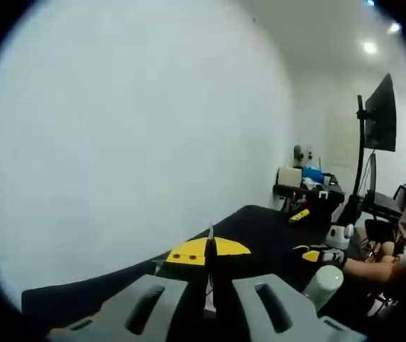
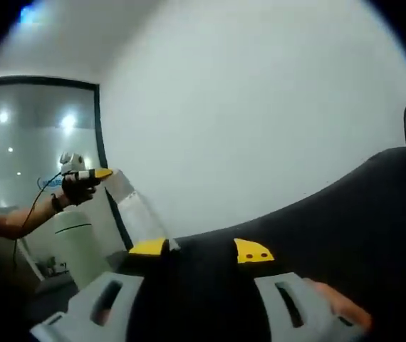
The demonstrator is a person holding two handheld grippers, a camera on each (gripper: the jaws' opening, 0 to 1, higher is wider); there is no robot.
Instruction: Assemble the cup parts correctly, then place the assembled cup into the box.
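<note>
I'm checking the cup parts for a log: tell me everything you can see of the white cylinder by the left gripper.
The white cylinder looks like smooth, matte plastic with a rounded end, tilted, beside the left gripper. From the right gripper view it appears pale, upright, with a seam ringing its upper part, below a gloved hand. Its base is hidden, and what it touches cannot be told.

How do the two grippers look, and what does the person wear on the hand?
The left gripper has grey jaw mounts with slots and yellow jaw tips. The right gripper is built alike: grey slotted mounts, yellow tips, one with two small holes. In the right gripper view, the left gripper appears at a distance, held by a hand in a black glove, with a thin dark cable hanging.
</note>
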